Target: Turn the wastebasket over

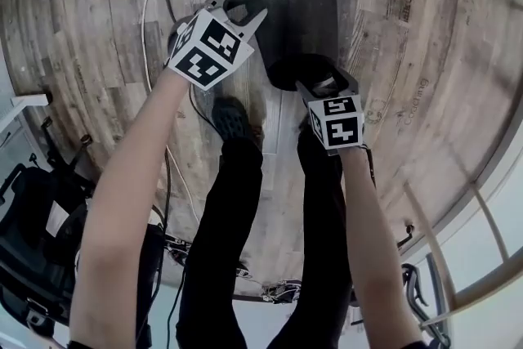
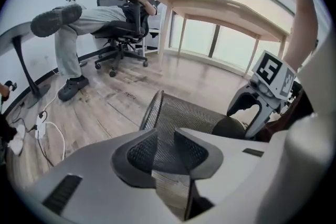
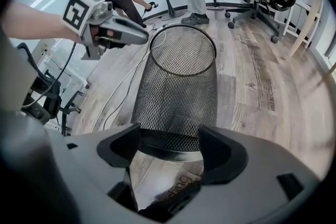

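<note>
Black wire-mesh wastebasket [image 1: 301,12] lay sideways, flip judged half done | left gripper [image 2: 166,139] beside its rim: jaws slightly apart, empty | right gripper [image 3: 169,136] at its base: jaws wide, unclamped

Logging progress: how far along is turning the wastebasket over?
Halfway, apparently: the wastebasket lies on its side on the floor. In hand: the right gripper, jaws apart, sits at its base; the left gripper, empty, hovers near its rim. Left: tipping it on until it stands on end.
</note>
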